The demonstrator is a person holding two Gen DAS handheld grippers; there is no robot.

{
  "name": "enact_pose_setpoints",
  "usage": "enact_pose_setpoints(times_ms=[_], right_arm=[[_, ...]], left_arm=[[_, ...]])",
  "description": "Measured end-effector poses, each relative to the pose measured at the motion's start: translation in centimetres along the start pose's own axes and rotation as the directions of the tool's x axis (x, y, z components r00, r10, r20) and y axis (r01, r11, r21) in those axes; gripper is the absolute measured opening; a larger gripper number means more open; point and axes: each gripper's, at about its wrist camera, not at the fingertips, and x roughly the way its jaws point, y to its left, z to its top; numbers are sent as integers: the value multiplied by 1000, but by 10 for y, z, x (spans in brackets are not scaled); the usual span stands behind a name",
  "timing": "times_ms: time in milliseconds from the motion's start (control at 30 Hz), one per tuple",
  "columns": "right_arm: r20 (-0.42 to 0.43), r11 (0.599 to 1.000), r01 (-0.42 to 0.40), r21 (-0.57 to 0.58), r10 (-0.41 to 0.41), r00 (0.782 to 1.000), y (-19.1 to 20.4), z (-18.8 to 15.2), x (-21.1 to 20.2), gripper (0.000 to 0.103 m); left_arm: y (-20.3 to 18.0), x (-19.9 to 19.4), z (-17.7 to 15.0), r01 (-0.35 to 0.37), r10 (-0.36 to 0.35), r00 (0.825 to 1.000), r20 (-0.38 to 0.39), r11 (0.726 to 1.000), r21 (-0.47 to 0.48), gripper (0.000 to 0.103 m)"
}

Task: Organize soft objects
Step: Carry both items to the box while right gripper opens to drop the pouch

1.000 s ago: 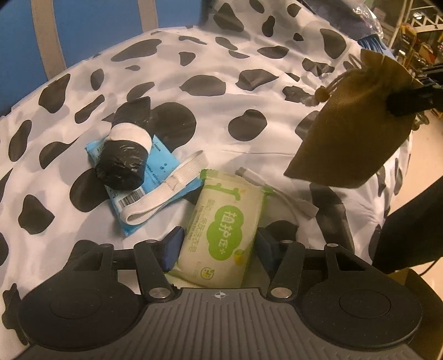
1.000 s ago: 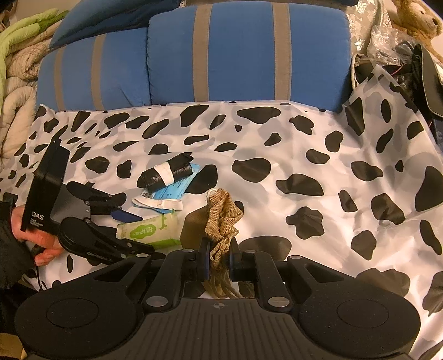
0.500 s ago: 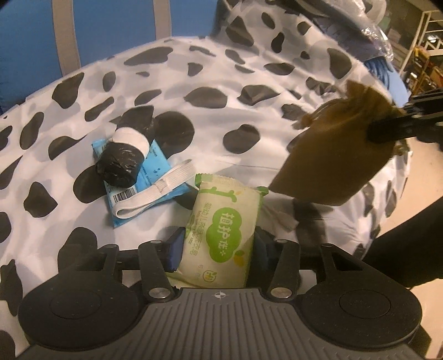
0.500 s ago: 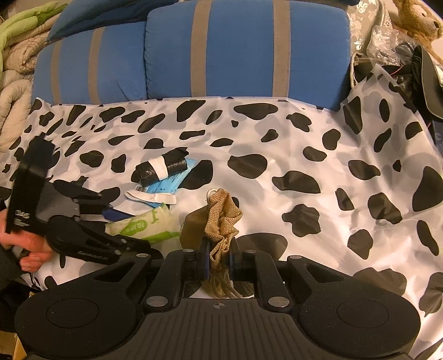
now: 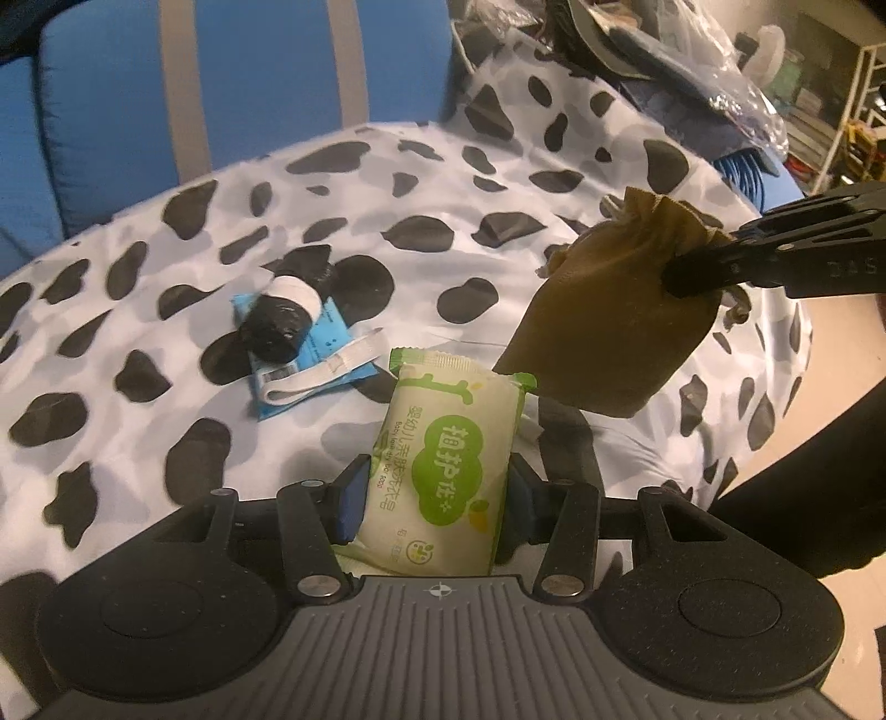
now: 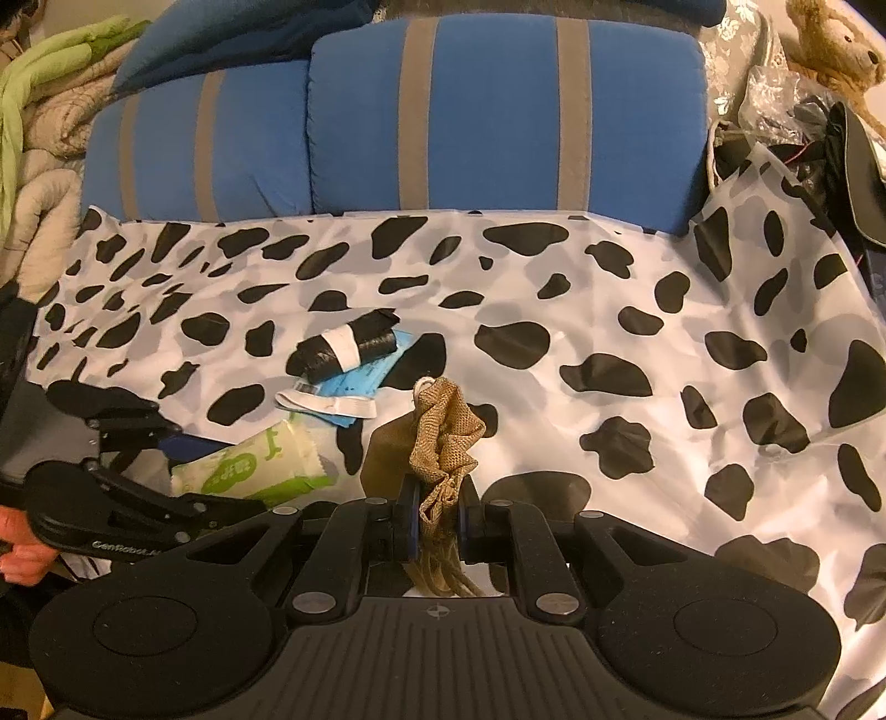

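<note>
My left gripper [image 5: 434,495] is shut on a green and white wipes packet [image 5: 446,459], held just above the cow-print cloth [image 5: 166,310]; the packet also shows in the right wrist view [image 6: 249,465]. My right gripper [image 6: 434,518] is shut on the gathered mouth of a brown drawstring pouch [image 6: 446,437], which hangs in the air to the right of the packet [image 5: 614,321]. A black bag roll with a white band [image 5: 285,321] lies on a blue packet [image 5: 326,343] with a white strap [image 5: 326,374], beyond the wipes.
Blue cushions with grey stripes [image 6: 498,111] stand behind the cloth. Bags and clutter [image 6: 819,127] and a teddy bear [image 6: 830,44] sit at the far right. Blankets [image 6: 39,138] pile at the far left. The cloth's edge drops off at the right [image 5: 775,399].
The left gripper has lifted and pulled back with the wipes packet. The right gripper has carried the pouch slightly higher and nearer the packet.
</note>
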Motion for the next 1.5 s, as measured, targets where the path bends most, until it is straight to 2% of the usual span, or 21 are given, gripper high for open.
enact_pose_setpoints(times_ms=[367,533,733,933,1000,1267,1500], right_arm=[[32,981,-180,79,178,984,5,-7,-25,15],[21,968,-237,79,236,971,12,-19,-37,15],[-49,949,-315,16,315,948,32,-36,-47,15],[-179,905,-417,-90,397,900,62,-58,-52,15],[-221,891,-436,-123,404,888,72,-66,-53,15],[-362,875,-444,-195,356,861,90,-90,-47,15],[-430,847,-480,-230,354,831,101,-99,-40,16]], left_arm=[[-4,-55,-29,-96,103,994,40,985,-140,49],[-3,-77,-47,-111,121,992,40,974,-198,49],[-8,-98,-68,-103,116,993,37,963,-251,49],[-21,-110,-85,-103,113,993,25,959,-264,49],[-25,-113,-90,-102,111,994,19,957,-270,49],[-38,-120,-105,-69,71,997,-4,955,-289,49],[-44,-120,-107,-53,52,999,-9,960,-275,49]])
